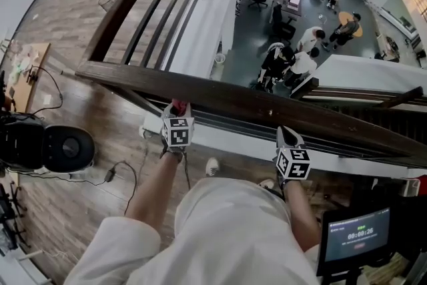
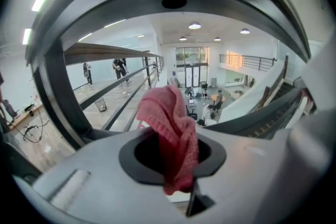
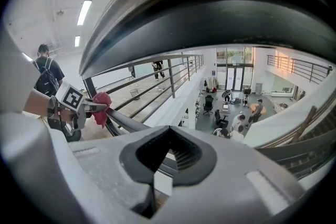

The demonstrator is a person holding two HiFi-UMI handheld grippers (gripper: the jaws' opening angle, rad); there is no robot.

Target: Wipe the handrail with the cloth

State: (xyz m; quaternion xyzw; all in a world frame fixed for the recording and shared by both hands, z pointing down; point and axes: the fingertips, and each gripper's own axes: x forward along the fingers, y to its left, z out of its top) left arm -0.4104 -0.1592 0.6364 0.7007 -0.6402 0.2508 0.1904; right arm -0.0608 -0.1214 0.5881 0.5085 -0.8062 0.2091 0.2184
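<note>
1. The left gripper pinches a bunched red cloth, held at the near edge of the handrail.
2. The right gripper is pressed together on nothing, further right.
3. The rail runs left to right just above the cloth, so the wipe likely follows that line.

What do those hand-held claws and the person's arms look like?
The left claw and right claw are pale grey, with a black hollow at the jaws. Each carries a white cube with black square markers. The sleeves are short and white.
</note>
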